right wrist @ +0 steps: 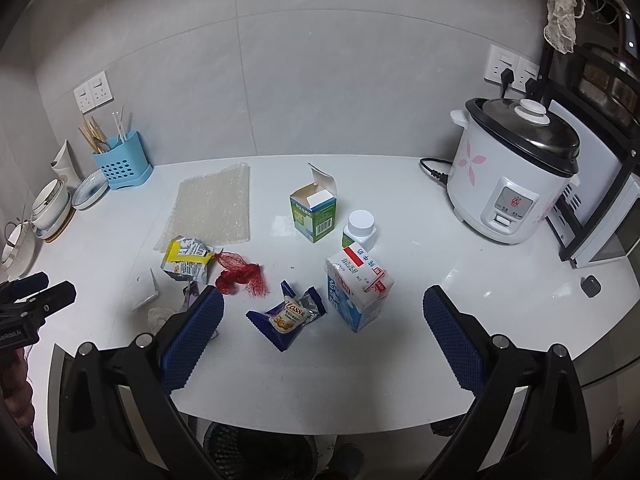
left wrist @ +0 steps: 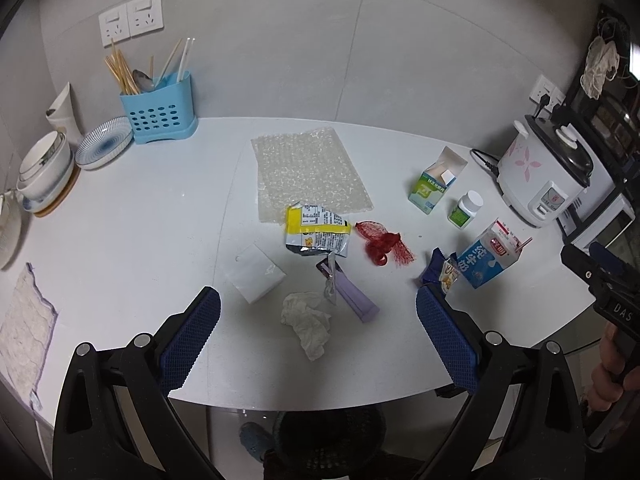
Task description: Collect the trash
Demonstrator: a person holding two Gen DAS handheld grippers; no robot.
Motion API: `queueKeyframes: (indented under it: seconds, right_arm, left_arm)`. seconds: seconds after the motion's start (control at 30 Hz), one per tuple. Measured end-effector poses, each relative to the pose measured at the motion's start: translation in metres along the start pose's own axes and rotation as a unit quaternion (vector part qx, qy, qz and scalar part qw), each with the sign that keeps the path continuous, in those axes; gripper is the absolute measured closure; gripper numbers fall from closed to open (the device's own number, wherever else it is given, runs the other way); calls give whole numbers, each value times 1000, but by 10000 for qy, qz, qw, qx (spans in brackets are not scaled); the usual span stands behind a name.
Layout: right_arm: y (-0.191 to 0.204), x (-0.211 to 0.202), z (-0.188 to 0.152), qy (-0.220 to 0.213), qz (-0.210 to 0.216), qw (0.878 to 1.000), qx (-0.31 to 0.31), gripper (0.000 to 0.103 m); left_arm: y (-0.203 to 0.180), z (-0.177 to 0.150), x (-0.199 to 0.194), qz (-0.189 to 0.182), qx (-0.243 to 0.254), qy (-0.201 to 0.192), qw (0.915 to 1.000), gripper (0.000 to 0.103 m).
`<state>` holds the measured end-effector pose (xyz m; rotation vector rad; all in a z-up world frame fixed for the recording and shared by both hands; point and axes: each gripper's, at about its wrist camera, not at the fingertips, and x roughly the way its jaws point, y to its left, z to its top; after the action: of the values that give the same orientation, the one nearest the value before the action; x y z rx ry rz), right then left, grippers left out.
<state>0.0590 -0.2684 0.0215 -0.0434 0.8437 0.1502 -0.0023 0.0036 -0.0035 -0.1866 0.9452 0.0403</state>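
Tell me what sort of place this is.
Most likely a home kitchen counter: a rice cooker plugged in by the wall, a blue utensil holder with chopsticks, and stacked bowls beside it.

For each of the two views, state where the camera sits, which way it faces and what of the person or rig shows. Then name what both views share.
Left wrist: on the left claw, facing the counter and wall over the crumpled tissue; the other claw and a hand at right.
Right wrist: on the right claw, facing the milk carton and rice cooker.
Shared: red net, bubble wrap.
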Motion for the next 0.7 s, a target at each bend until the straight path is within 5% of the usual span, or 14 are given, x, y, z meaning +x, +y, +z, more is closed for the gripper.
queueKeyframes:
  seconds: [0.7]
  right_arm:
    - [-3, -7, 2, -39, -42, 10000, -2, 8]
  left_arm:
    - [-2, -7, -2, -10, 66, 48, 10000, 8]
